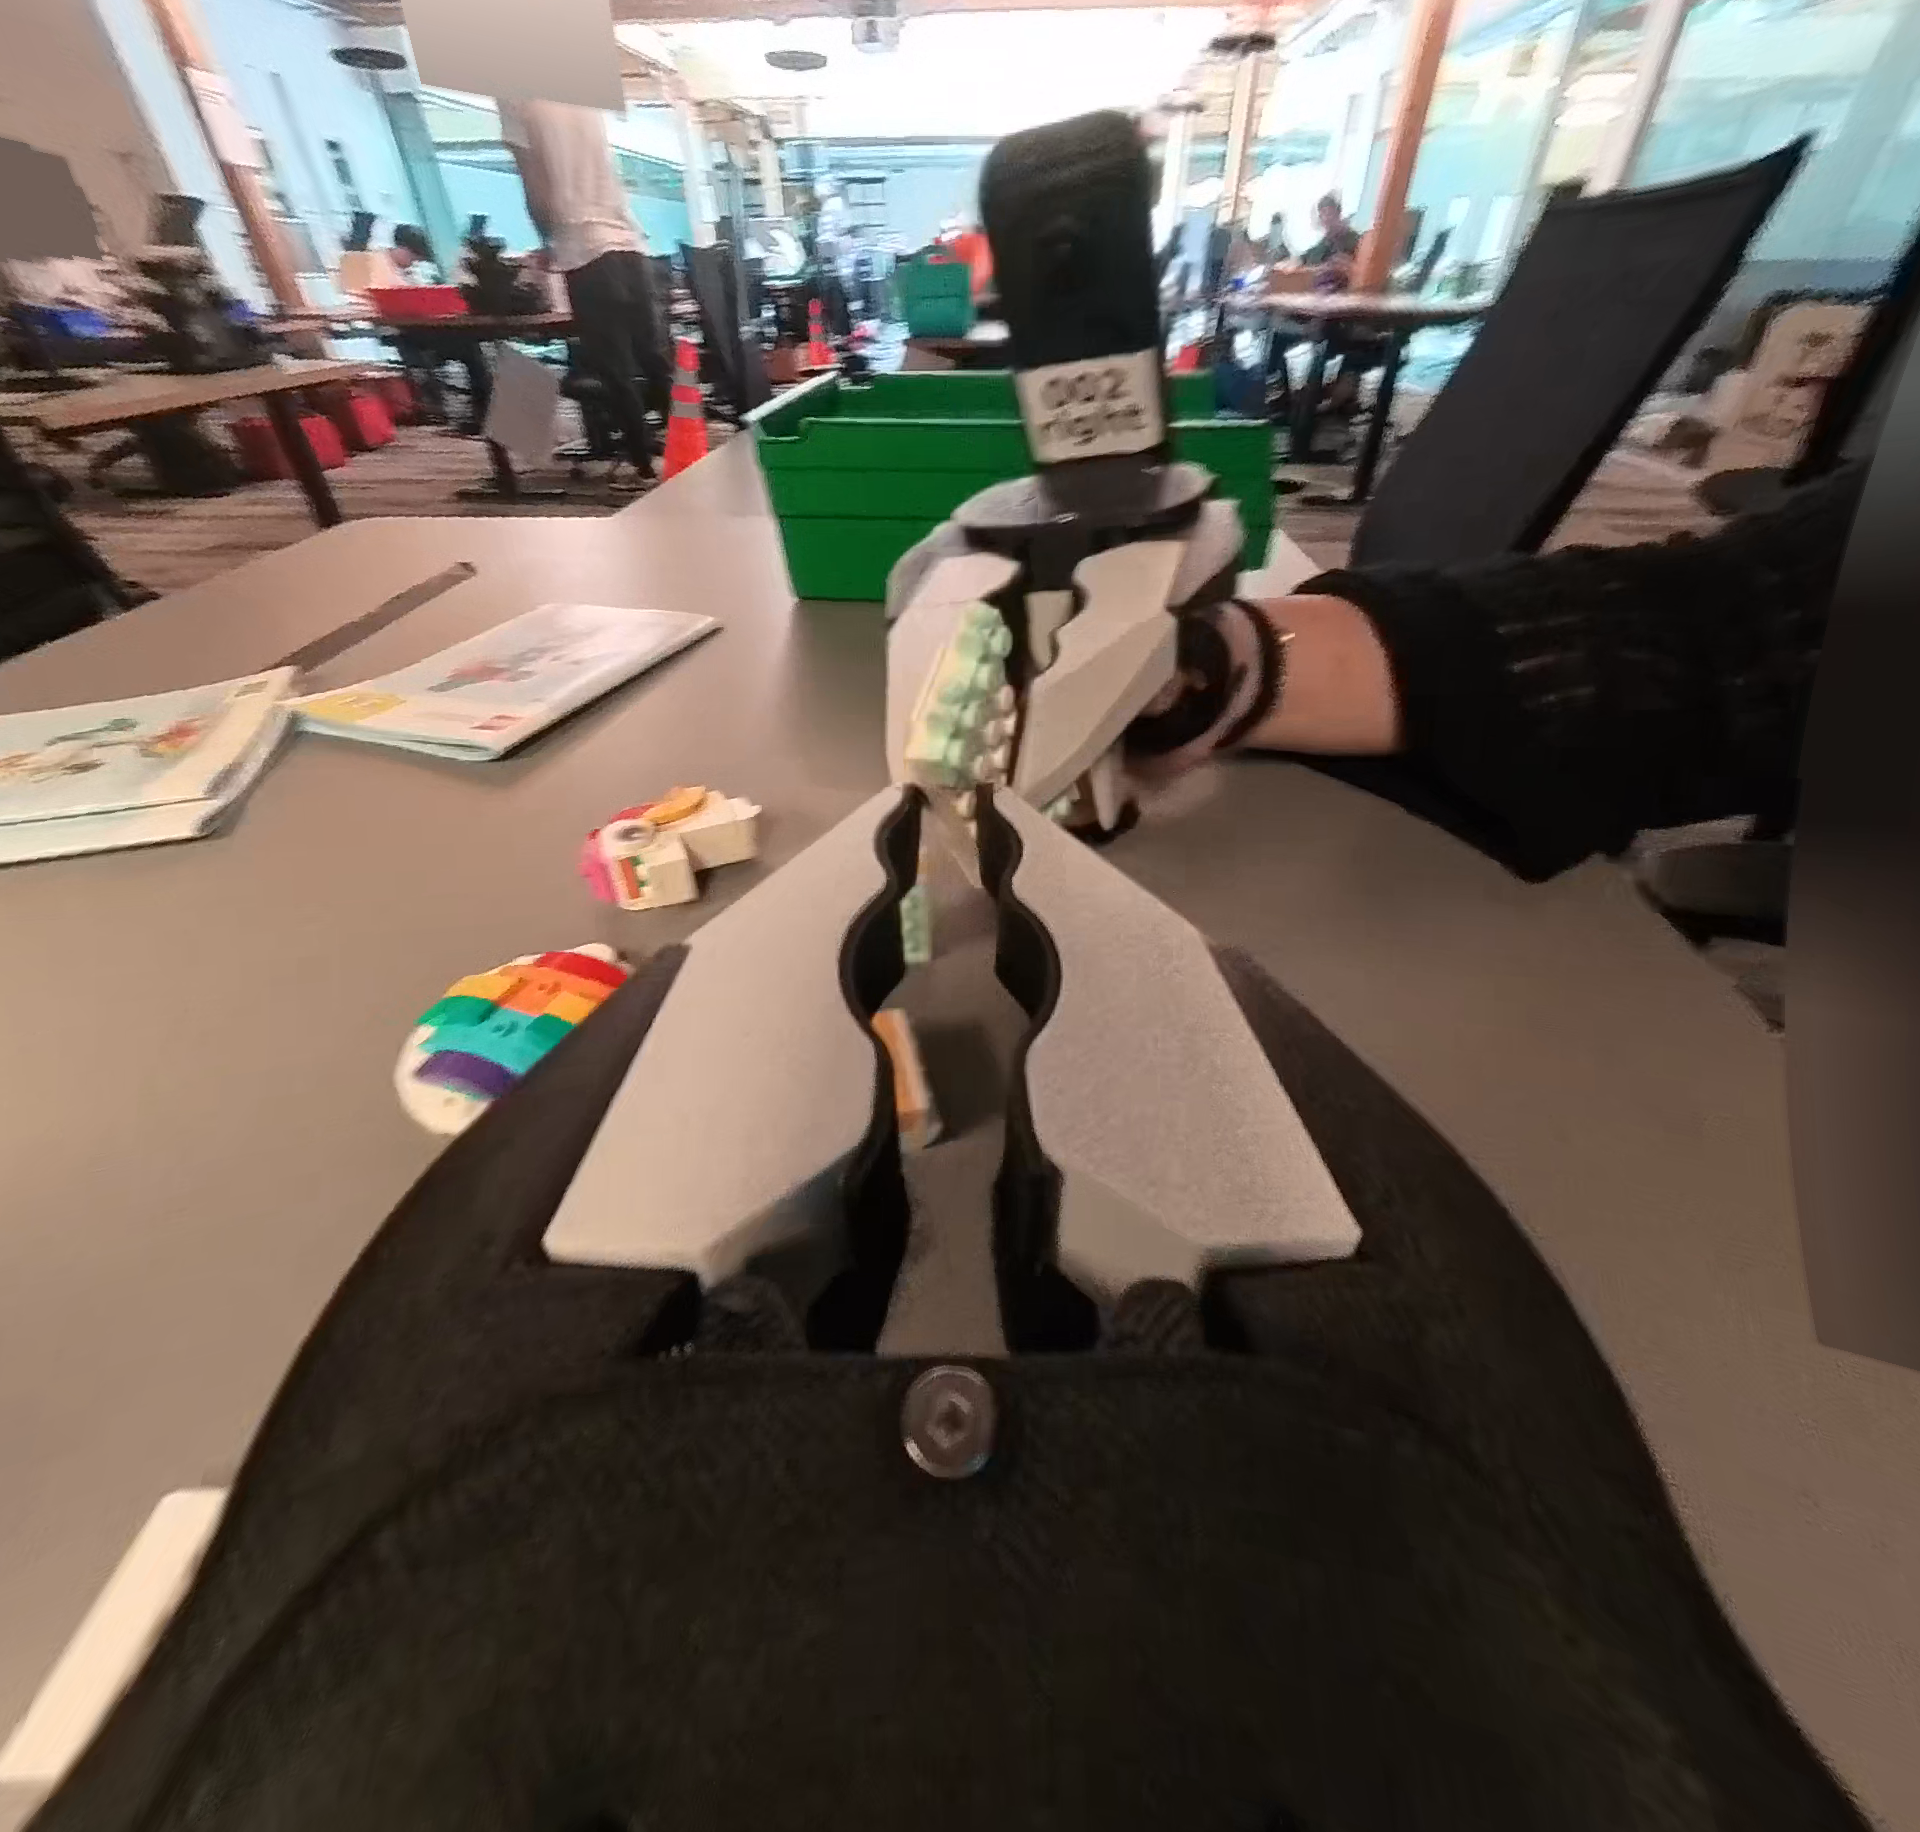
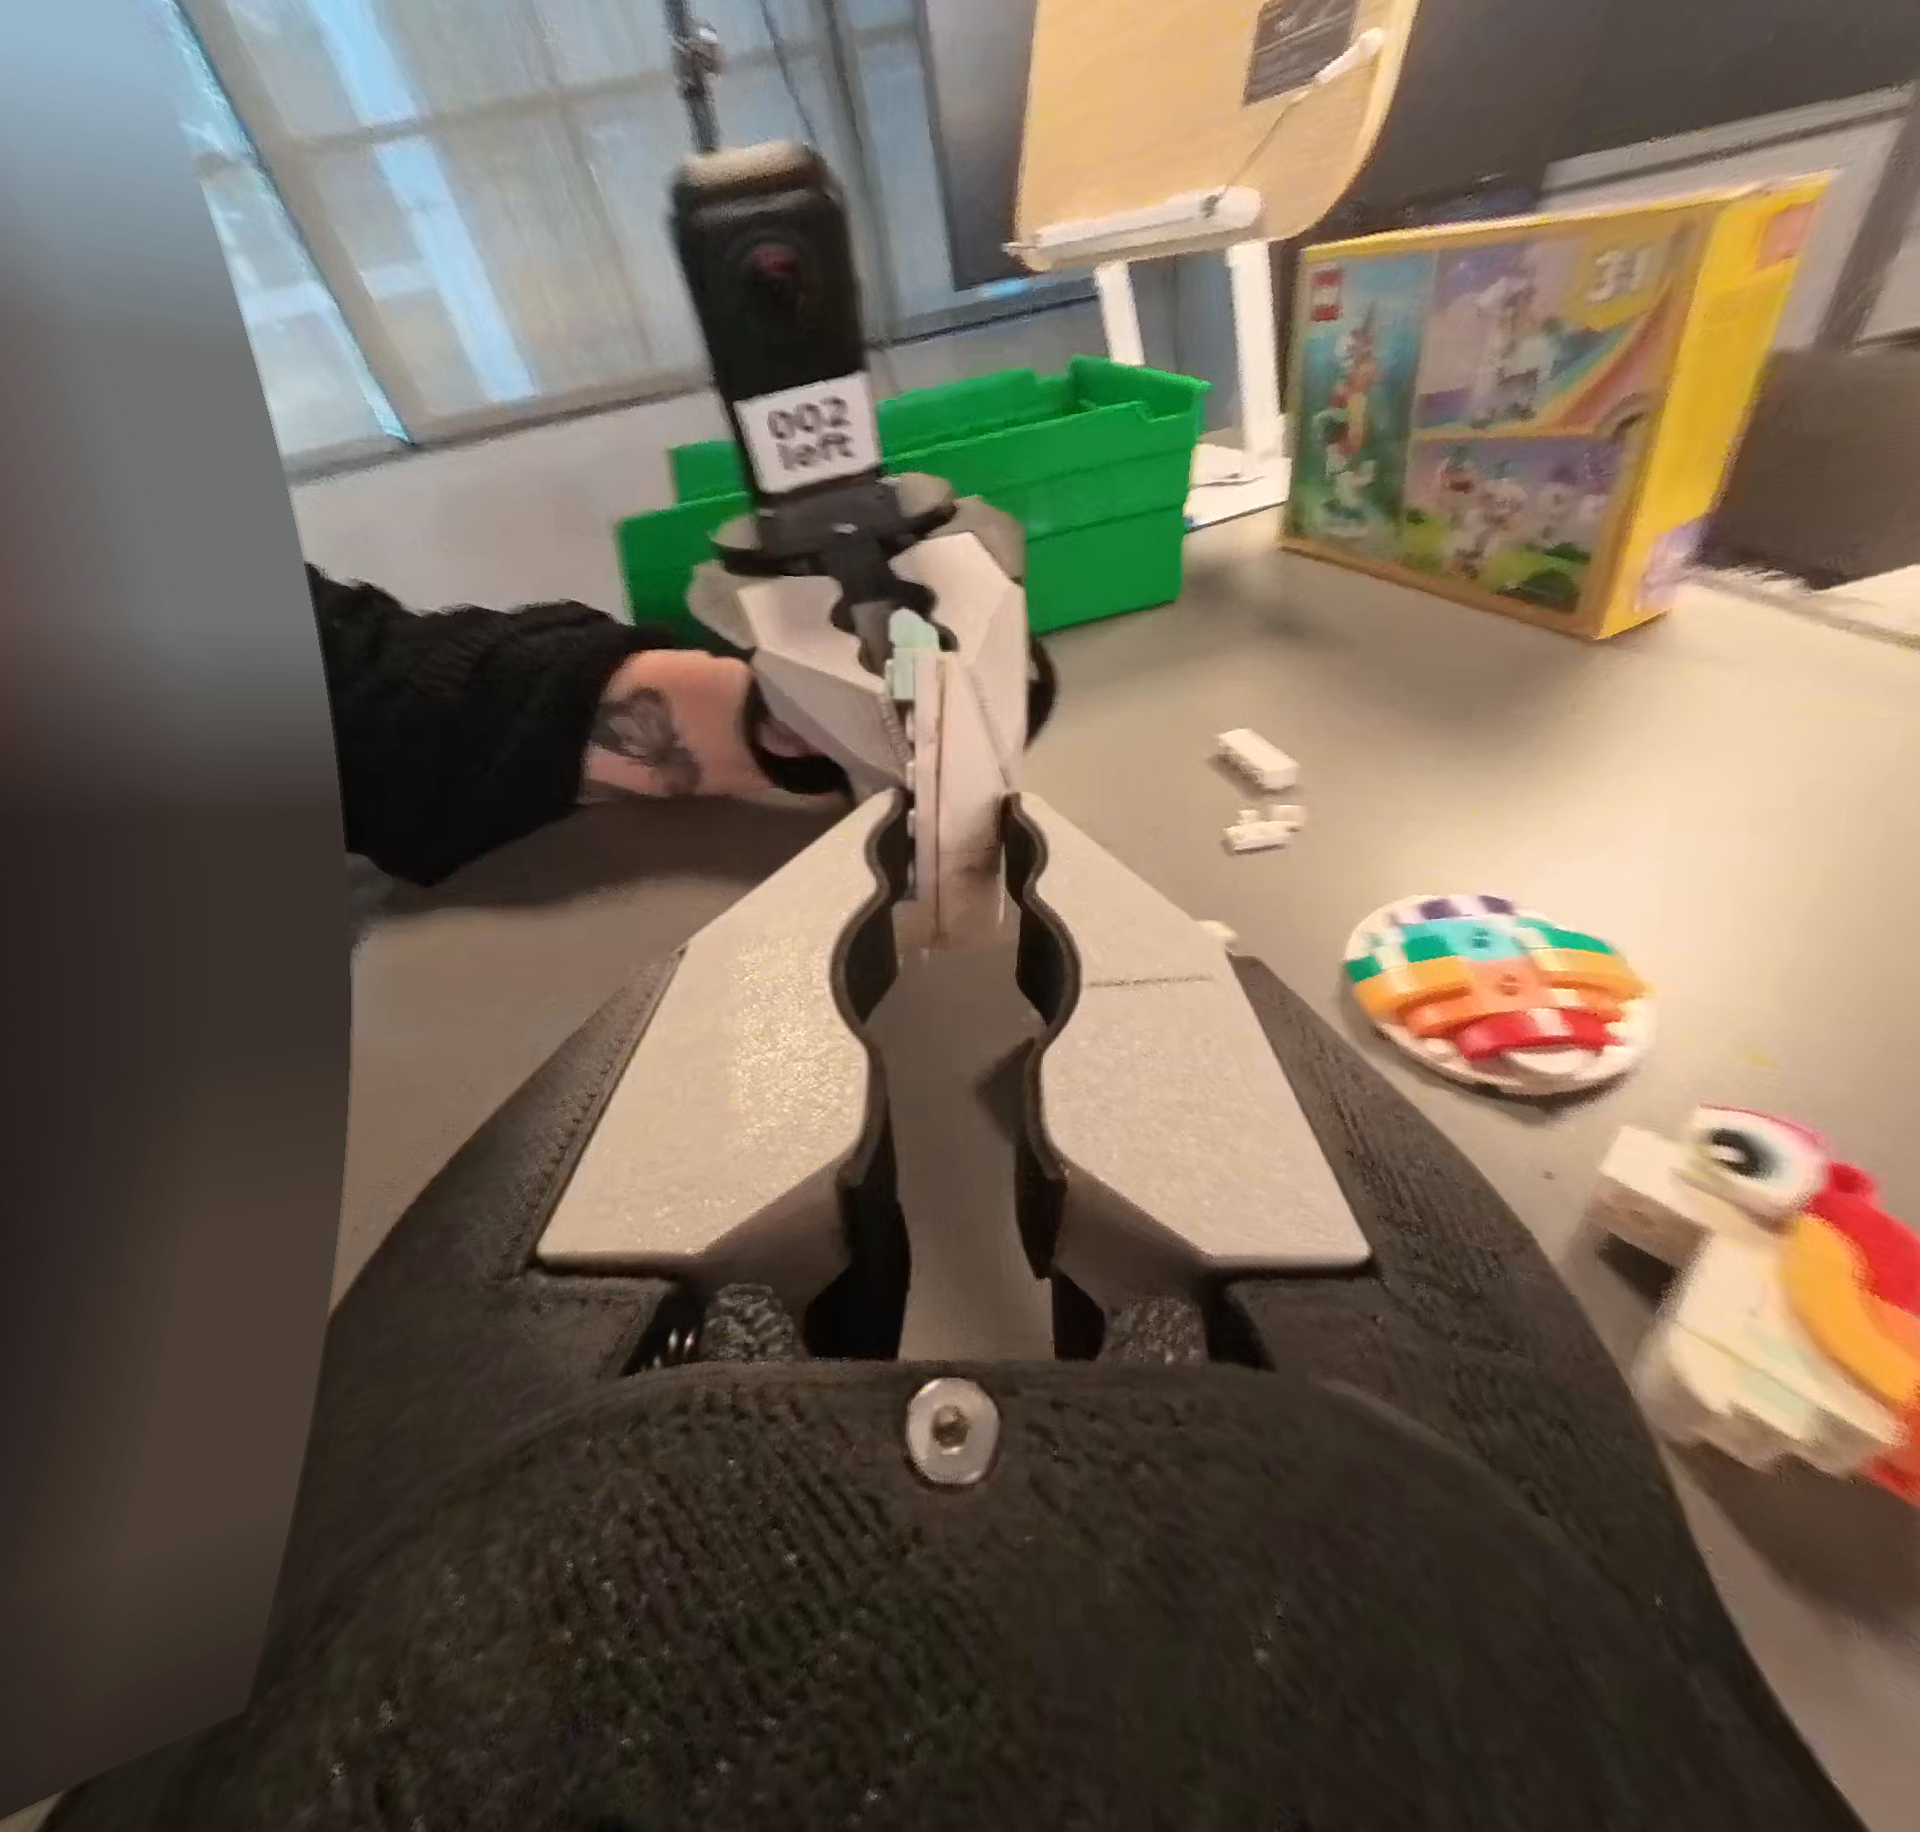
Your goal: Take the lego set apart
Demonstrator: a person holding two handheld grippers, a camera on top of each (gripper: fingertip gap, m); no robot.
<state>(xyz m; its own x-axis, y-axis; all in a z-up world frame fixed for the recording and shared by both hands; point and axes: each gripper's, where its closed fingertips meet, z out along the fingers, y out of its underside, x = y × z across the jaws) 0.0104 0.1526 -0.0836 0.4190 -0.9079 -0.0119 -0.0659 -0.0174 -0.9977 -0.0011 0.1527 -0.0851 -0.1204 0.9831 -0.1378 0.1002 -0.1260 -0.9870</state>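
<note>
The lego piece (image 1: 961, 712), a flat stack of pale green and cream plates, hangs in the air above the table (image 1: 312, 1107), gripped from both ends. The left gripper (image 1: 948, 806) pinches its near edge between narrowly set fingertips, and the right gripper (image 1: 1013, 639), facing it from 12 o'clock, clamps the far end, the studs showing along one grey finger (image 1: 1101, 660). From the right wrist view the same piece (image 2: 940, 795) stands edge-on, running from the right gripper (image 2: 951, 826) up into the left one (image 2: 904, 660) opposite. A hand (image 1: 1320, 681) in a black sleeve holds the right tool; another hand (image 2: 675, 733) holds the left. On the table at 9 o'clock of the left gripper lie a rainbow disc (image 1: 499, 1034) and, beyond it, a white and pink figure (image 1: 665, 847). Farther at 10 o'clock are booklets (image 1: 499, 681). A green bin (image 1: 883, 494) sits at 12 o'clock. The right wrist view adds small white bricks (image 2: 1257, 759) at 1 o'clock and the set's box (image 2: 1538, 400) at 2 o'clock.
</note>
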